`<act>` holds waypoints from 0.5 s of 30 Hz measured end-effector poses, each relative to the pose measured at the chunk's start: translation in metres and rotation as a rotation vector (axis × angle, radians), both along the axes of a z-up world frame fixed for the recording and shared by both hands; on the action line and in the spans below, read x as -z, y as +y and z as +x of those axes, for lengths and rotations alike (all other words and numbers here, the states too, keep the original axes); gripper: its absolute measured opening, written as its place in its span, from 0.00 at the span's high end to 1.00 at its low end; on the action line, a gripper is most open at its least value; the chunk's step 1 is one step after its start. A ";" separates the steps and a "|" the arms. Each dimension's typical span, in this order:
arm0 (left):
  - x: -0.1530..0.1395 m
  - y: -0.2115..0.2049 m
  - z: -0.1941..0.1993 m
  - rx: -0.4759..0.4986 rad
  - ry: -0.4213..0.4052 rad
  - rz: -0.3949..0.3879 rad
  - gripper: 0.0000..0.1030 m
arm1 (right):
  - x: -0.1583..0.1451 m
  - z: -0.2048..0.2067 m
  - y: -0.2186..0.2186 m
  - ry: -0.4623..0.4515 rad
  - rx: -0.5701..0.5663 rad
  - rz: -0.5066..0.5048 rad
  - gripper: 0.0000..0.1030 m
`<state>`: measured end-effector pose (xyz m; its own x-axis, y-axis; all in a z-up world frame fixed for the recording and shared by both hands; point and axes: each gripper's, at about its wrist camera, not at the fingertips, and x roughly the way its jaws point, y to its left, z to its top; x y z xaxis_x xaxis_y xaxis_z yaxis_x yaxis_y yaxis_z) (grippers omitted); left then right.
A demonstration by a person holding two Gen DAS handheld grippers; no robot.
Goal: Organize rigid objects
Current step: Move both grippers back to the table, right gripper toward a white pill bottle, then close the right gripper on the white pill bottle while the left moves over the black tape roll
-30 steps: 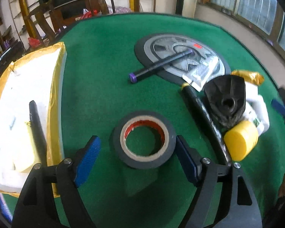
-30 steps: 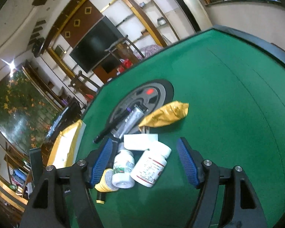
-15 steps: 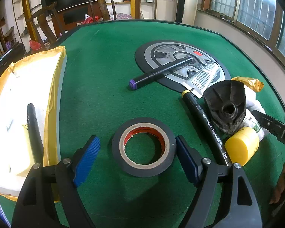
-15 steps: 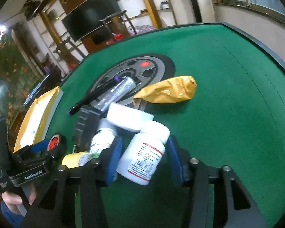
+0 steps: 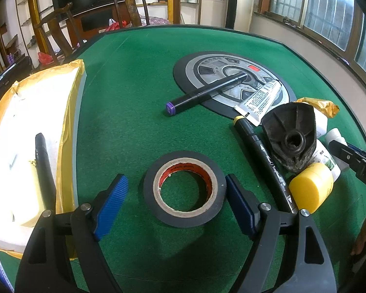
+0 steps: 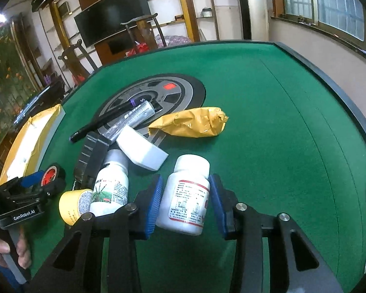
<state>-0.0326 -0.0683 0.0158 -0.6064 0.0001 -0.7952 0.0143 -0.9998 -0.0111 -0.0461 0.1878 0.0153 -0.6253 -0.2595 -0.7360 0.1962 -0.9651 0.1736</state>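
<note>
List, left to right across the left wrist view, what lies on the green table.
Yellow-edged white foam box → black tape roll → purple-capped black marker → black ribbed plastic part → yellow-capped white bottle.

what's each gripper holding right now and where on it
The right gripper has just closed on the white pill bottle, pads on its labelled sides. The left gripper holds nothing; its open jaws straddle the black tape roll.
</note>
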 end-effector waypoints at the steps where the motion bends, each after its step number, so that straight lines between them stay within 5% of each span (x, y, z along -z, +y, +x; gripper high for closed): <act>1: 0.000 0.000 0.000 0.000 0.000 0.000 0.22 | 0.000 0.001 -0.002 0.000 -0.002 0.009 0.67; 15: 0.000 0.000 0.001 0.000 0.000 -0.001 0.21 | 0.006 -0.001 -0.014 -0.027 -0.027 0.124 0.65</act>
<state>-0.0321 -0.0688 0.0160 -0.6062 -0.0008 -0.7953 0.0148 -0.9998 -0.0103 -0.0475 0.1742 0.0096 -0.5985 -0.1822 -0.7801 0.2192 -0.9739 0.0593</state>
